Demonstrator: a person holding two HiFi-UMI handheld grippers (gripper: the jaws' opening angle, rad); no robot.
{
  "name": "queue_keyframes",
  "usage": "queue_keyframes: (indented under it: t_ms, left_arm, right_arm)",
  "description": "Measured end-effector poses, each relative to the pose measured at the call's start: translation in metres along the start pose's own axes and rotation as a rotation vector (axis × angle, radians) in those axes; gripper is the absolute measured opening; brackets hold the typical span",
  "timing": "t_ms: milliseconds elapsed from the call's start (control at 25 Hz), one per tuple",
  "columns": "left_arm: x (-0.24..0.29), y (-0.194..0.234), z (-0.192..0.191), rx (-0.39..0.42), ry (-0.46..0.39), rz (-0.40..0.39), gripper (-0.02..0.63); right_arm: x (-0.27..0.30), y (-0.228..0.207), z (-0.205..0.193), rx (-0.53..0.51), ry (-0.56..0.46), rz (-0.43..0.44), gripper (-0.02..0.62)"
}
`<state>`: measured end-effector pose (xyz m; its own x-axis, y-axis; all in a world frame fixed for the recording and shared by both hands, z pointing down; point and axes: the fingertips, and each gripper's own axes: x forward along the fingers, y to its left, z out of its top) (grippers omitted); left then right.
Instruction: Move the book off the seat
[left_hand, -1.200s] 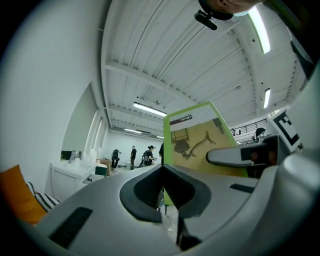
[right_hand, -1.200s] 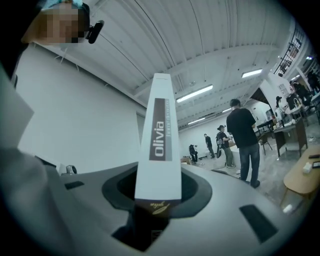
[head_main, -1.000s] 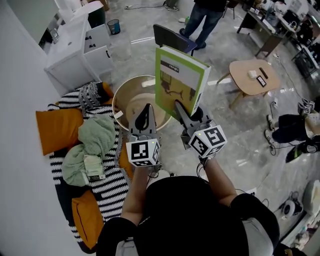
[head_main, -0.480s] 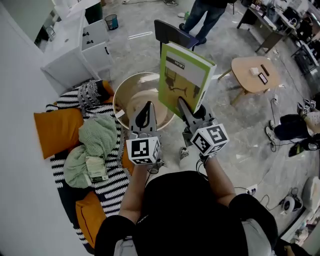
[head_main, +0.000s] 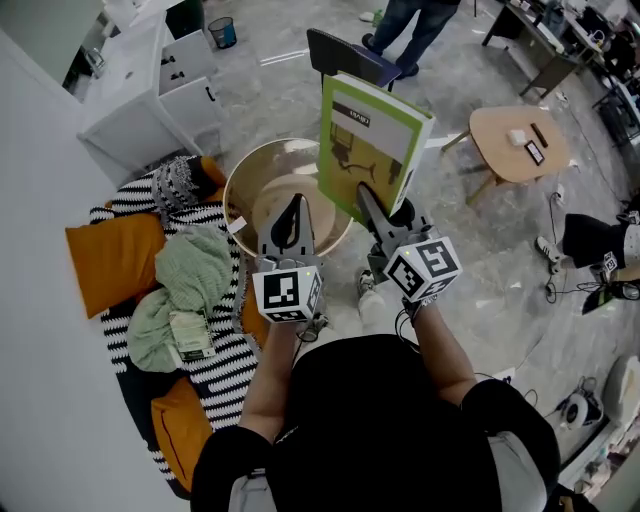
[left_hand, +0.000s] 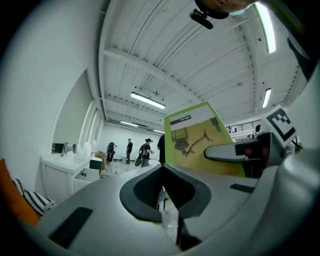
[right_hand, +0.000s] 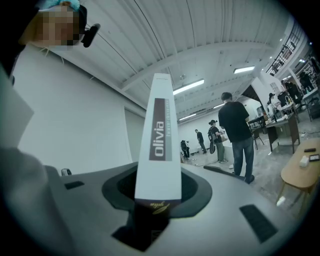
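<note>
Green-covered book (head_main: 368, 148): in the head view I find it upright in the air, in line with the right rim of the round seat (head_main: 243, 190) and lifted clear of it. My right gripper (head_main: 364, 198) holds the book by its lower edge. That gripper's own view shows the jaws partly closed, tight on both covers, with the white spine facing the camera. My left gripper (head_main: 292, 208) hovers over the near side of the seat, its jaws together with nothing between them. Left of the seat lies a striped mat (head_main: 220, 360) carrying orange cushions (head_main: 115, 258) and a pale green cloth (head_main: 185, 285). A small wooden table (head_main: 500, 140) stands well to the seat's right. A dark chair (head_main: 345, 60) stands beyond the seat.
</note>
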<state>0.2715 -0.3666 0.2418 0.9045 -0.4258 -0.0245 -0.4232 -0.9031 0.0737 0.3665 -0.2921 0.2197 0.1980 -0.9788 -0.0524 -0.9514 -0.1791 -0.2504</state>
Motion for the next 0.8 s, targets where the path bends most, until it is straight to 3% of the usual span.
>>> queue_keyframes:
  t_ms: [400, 800]
  left_arm:
    - [0.095, -0.032, -0.005, 0.028, 0.026, 0.049, 0.009]
    - [0.153, -0.057, -0.009, 0.034, 0.036, 0.118, 0.009]
  right_arm:
    - [0.047, -0.094, 0.015, 0.052, 0.026, 0.057, 0.132]
    - [0.072, -0.156, 0.023, 0.082, 0.053, 0.123, 0.132]
